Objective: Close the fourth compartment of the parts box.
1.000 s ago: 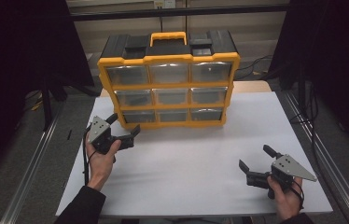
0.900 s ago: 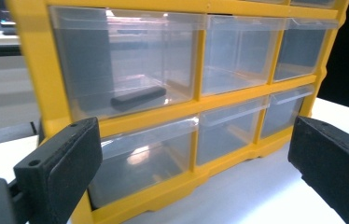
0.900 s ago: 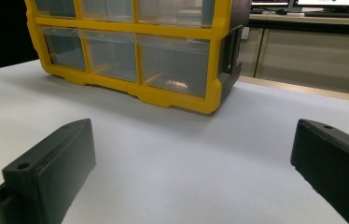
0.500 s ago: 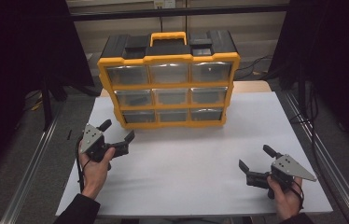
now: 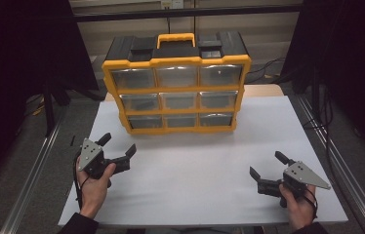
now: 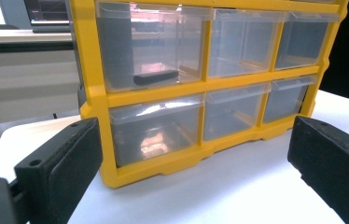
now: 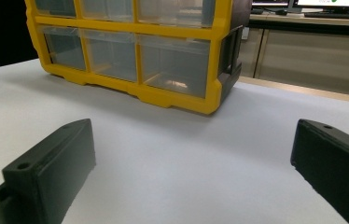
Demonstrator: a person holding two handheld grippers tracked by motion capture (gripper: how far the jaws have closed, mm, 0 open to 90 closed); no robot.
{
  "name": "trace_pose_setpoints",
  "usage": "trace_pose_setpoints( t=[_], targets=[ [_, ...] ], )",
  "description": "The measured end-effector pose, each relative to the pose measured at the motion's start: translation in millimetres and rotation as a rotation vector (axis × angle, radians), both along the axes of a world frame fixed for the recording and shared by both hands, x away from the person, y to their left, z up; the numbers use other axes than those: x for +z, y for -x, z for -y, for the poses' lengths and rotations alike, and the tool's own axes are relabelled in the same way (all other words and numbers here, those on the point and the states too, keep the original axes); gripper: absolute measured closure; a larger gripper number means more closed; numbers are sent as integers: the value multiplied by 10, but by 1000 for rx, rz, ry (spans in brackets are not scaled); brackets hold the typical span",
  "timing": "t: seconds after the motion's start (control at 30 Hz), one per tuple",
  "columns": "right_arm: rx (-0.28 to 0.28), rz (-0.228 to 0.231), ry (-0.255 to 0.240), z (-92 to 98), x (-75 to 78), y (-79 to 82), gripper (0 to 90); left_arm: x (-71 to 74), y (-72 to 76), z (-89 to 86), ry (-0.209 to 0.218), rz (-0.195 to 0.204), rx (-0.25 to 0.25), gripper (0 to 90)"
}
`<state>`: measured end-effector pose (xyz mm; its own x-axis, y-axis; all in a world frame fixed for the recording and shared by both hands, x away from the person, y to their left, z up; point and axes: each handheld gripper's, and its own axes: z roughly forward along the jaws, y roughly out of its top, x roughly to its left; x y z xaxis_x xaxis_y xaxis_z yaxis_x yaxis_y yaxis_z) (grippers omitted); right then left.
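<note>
Left gripper (image 5: 118,148), jaws spread, empty, near the bench's (image 5: 190,165) left edge. Right gripper (image 5: 270,170), likewise released, near the front right corner. One yellow organizer (image 5: 176,90), nine clear drawers, stands at the rear edge; one dark item (image 6: 156,77) lies inside a left-column drawer.

Drawer cabinet (image 5: 176,92): yellow frame, black top + sides, yellow handle (image 5: 176,38). Drawers (image 6: 155,44) clear plastic; small black item (image 6: 156,77) in one drawer, left gripper view. Table (image 5: 205,165) plain white, no pattern. Left gripper (image 5: 117,147) + right gripper (image 5: 264,165): black bodies, grey plates. Floor (image 5: 19,161) grey. Backdrop (image 5: 14,48) black.
</note>
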<state>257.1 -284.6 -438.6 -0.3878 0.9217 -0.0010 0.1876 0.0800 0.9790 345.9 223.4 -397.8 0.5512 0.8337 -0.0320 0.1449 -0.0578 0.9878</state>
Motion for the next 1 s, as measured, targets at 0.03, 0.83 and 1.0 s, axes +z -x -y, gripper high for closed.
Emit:
trace_pose_setpoints(
  t=[0.03,0.83,1.0],
  targets=[
    [0,0,1,1,0,-1,0,-5,10,-4,19,-8,-5,33],
    [2,1,-4,-7,1,-7,0,-173,338,-124,-4,-51,35,43],
    [4,1,-1,-11,2,-7,0,-220,373,-180,4,-80,43,43]
  ],
)
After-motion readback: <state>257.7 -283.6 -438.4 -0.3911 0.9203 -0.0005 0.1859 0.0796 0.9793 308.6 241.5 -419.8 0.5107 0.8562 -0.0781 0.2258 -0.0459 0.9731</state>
